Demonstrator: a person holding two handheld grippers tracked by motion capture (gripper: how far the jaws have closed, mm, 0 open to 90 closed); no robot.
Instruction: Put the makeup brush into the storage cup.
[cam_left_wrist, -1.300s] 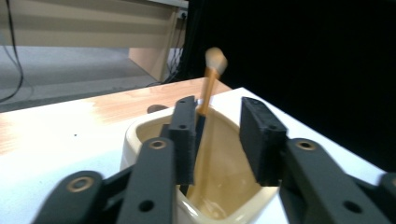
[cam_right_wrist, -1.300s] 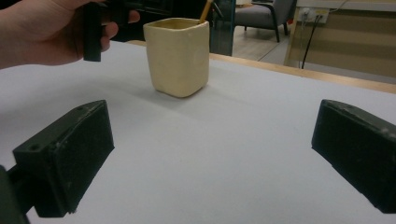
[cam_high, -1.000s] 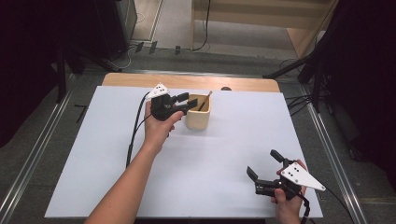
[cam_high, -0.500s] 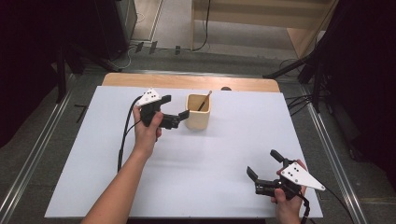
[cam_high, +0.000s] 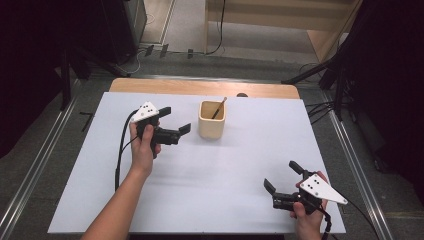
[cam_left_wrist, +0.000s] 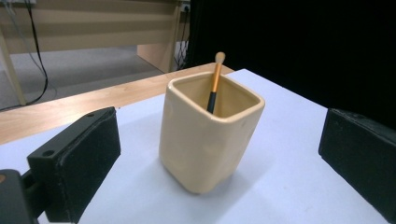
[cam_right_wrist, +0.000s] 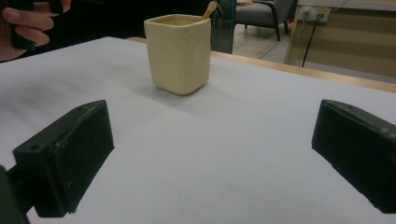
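Left gripper (cam_high: 175, 120) sits just left of the cup (cam_high: 212, 120), jaws spread wide and empty, pointing toward it. A gap of bare table (cam_high: 200, 170) shows between the jaw tips and the cup wall, so no contact. My left hand (cam_high: 145, 145) wraps the body of the gripper, with its cable trailing back along the forearm.

From the left gripper view, the cup (cam_left_wrist: 210, 130) is dead centre between the two black jaws, near but not inside them. It is a cream, square-ish cup with rounded corners, standing upright on the white surface. A small brush (cam_left_wrist: 215, 81) leans inside it: black lower shaft, orange upper shaft, pale tip poking above the rim. In the high view the brush (cam_high: 219, 107) tilts toward the far right corner of the cup.

Right gripper (cam_high: 282, 180) is at the near right corner of the table, well apart from the cup, jaws likewise released and holding nothing. My right hand (cam_high: 307, 215) grips it from below at the table edge.

From the right gripper view, the cup (cam_right_wrist: 180, 51) stands far off, up and left of centre, with open table between it and the jaws. Fingers of the left hand (cam_right_wrist: 28, 25) show at the top left corner.
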